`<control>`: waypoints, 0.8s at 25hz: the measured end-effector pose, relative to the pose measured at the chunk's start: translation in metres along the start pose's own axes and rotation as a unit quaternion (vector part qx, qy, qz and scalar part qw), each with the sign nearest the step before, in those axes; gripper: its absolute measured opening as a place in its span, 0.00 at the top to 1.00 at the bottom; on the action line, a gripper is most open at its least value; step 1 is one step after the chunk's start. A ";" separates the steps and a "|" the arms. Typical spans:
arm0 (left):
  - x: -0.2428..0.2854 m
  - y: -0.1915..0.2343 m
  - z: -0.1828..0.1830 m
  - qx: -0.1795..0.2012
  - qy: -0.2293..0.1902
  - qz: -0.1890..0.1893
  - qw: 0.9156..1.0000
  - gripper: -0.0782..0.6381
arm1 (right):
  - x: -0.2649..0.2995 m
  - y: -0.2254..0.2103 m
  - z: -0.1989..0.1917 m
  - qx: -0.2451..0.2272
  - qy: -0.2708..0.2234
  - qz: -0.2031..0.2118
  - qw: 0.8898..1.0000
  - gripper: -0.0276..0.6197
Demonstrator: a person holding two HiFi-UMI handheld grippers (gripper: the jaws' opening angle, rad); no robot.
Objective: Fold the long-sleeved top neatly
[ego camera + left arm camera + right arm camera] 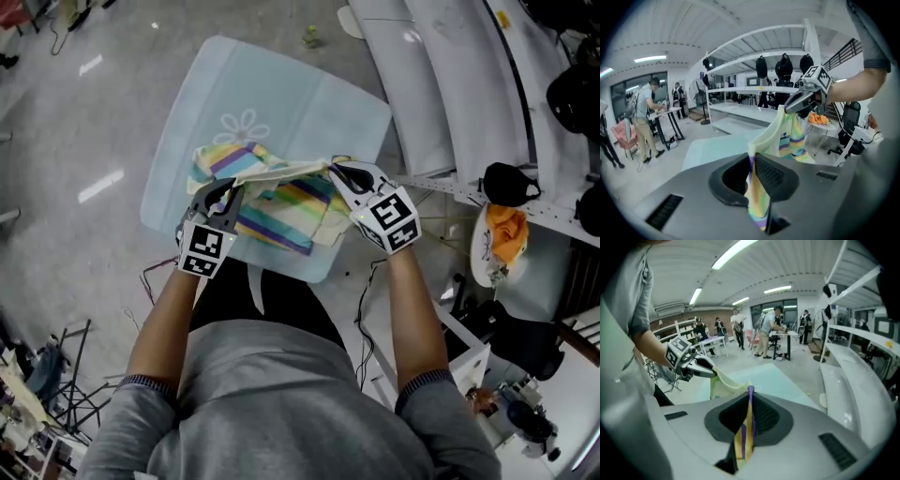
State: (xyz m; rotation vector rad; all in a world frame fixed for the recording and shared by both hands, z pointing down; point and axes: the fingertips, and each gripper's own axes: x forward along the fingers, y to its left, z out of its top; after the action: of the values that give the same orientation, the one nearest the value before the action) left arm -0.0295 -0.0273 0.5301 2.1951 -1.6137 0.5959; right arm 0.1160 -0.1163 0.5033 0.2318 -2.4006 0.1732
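Observation:
A long-sleeved top (281, 202) with pastel yellow, green and purple stripes hangs lifted over a pale blue table (281, 84). My left gripper (225, 195) is shut on one edge of it, and my right gripper (339, 173) is shut on another. The cloth is stretched between them. In the left gripper view the striped fabric (761, 187) is pinched in my left gripper (754, 176), and the right gripper (792, 105) holds the far end. In the right gripper view a fold of the top (745, 427) is clamped in my right gripper (749, 416).
White shelving (450, 84) runs along the right. A small round table with an orange cloth (506, 234) and a black bag (511, 183) stand beside it. Cables (75, 394) lie on the floor at lower left. People (647, 117) stand at desks in the background.

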 end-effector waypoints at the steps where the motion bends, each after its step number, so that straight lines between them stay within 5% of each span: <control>1: -0.006 0.007 0.015 0.011 -0.014 0.002 1.000 0.82 | -0.009 0.002 0.013 0.006 -0.021 -0.007 1.000 0.91; 12: -0.078 0.061 0.165 0.064 -0.157 0.011 0.986 0.82 | -0.077 0.031 0.127 -0.033 -0.145 -0.095 0.984 0.91; 20: -0.143 0.071 0.238 0.131 -0.213 0.012 0.968 0.82 | -0.132 0.068 0.204 -0.068 -0.216 -0.156 0.961 0.91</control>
State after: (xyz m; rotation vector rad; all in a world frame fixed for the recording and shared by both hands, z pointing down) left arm -0.1050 -0.0545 0.2548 2.6434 -1.8591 0.3751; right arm 0.0667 -0.0724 0.2596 0.6326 -2.7488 -0.2107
